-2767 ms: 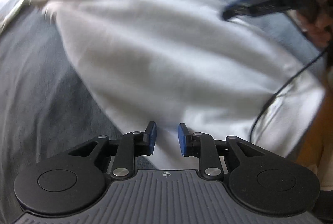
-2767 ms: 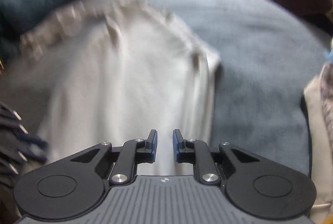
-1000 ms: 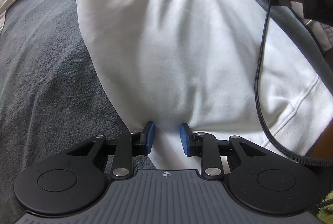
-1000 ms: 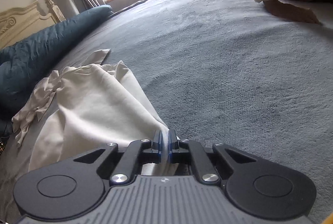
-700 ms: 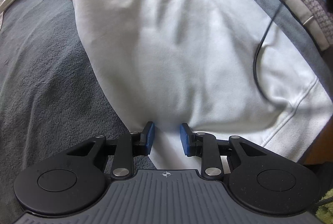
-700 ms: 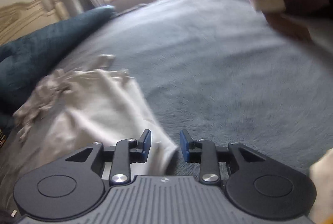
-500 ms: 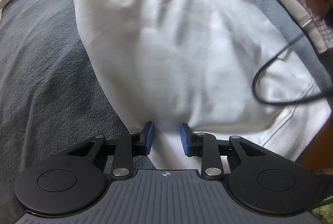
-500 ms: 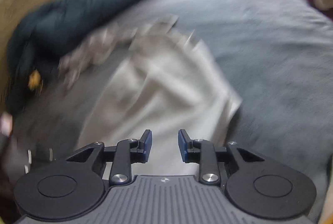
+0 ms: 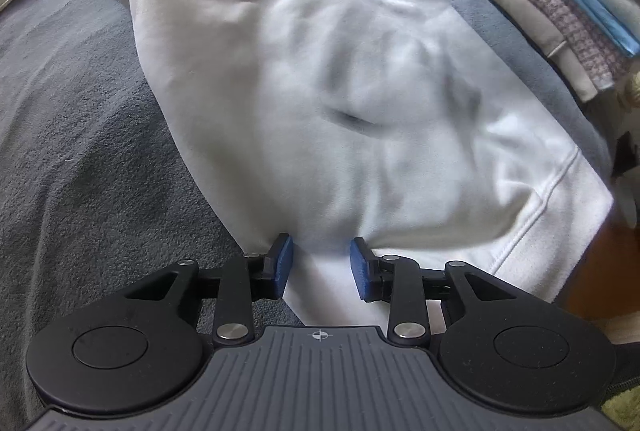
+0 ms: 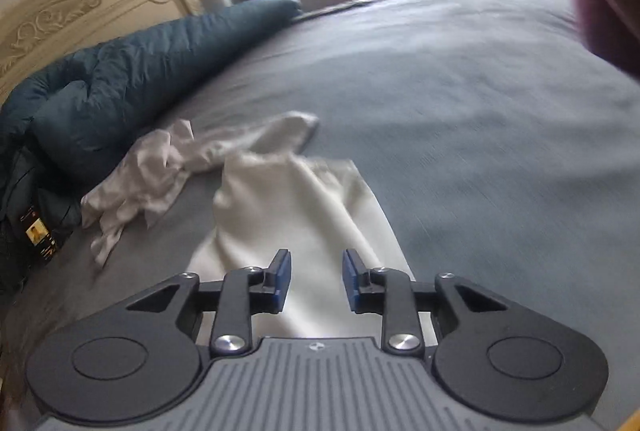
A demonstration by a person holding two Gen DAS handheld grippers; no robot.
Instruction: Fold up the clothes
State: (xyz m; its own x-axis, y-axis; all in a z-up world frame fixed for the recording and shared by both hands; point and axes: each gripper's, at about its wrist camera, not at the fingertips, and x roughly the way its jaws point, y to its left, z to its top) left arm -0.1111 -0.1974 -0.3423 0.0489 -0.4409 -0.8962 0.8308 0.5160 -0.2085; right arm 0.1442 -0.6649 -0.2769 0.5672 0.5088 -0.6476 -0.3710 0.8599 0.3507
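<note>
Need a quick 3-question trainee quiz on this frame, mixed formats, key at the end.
1. True or false: the left gripper has white cloth between its fingers.
2. The folded stack lies on which side of the white garment in the left wrist view? A left, B right, C on top of it.
3. What colour is the bedding roll by the headboard?

Key: 1 true, though a firm grip cannot be confirmed. 2 B. 3 dark teal.
</note>
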